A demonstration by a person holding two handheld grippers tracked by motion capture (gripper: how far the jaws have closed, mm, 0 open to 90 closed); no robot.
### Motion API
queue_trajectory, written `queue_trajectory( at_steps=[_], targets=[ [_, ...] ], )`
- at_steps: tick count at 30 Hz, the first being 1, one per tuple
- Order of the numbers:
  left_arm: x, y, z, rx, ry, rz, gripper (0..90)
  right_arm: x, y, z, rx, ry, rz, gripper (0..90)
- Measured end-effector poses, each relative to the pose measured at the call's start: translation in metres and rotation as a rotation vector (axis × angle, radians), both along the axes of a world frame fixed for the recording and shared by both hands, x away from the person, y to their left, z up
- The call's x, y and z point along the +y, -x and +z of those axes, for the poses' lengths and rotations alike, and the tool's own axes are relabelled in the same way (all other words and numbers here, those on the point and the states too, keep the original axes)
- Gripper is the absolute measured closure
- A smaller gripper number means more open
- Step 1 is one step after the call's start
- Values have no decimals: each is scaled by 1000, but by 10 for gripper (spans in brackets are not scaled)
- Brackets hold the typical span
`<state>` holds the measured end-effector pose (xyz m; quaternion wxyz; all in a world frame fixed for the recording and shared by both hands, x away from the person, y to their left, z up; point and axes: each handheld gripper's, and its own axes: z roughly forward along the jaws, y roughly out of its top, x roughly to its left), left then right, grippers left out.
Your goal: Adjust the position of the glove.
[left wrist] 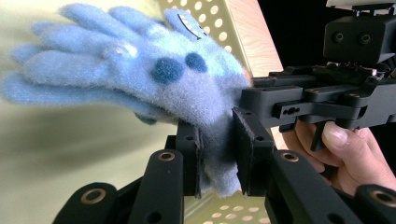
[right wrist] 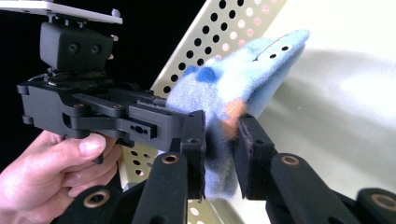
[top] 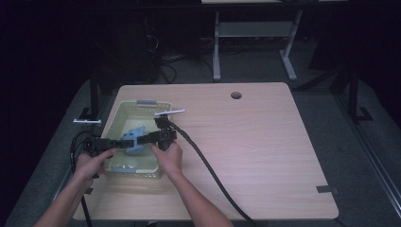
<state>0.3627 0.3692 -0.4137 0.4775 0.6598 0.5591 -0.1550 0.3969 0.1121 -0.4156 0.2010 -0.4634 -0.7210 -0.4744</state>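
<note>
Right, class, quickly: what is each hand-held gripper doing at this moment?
Left hand-held gripper: shut on the blue glove, over the basket.
Right hand-held gripper: shut on the same blue glove.

Setting: lab or test workspace. Evidence: bare wooden worktable with cable grommet hole at 12 o'clock; white-framed bench beyond, 12 o'clock; loose cables on dark carpet, 11 o'clock; unlit surroundings.
</note>
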Motion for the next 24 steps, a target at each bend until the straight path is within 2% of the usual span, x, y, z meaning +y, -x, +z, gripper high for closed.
queue_trajectory(
  at_steps=[13,15,20,22,23,24],
  targets=[
    [-2,-2,-2,8,-11,-15,739,0,2,-1,-18,33,-7,736],
    [-3,-2,-2,8,-21,-19,740,0,2,0,-29,55,-14,719],
    [-3,-3,-2,16,-38,-18,739,-3,3,3,-40,69,-22,703],
    [-4,-3,-2,23,-54,-12,739,-4,3,3,-40,70,-28,700],
    [-4,-4,-2,31,-79,-13,739,-8,3,4,-43,74,-40,694],
    [-4,-4,-2,31,-79,-13,739,-8,3,4,-43,74,-40,694]
  ],
)
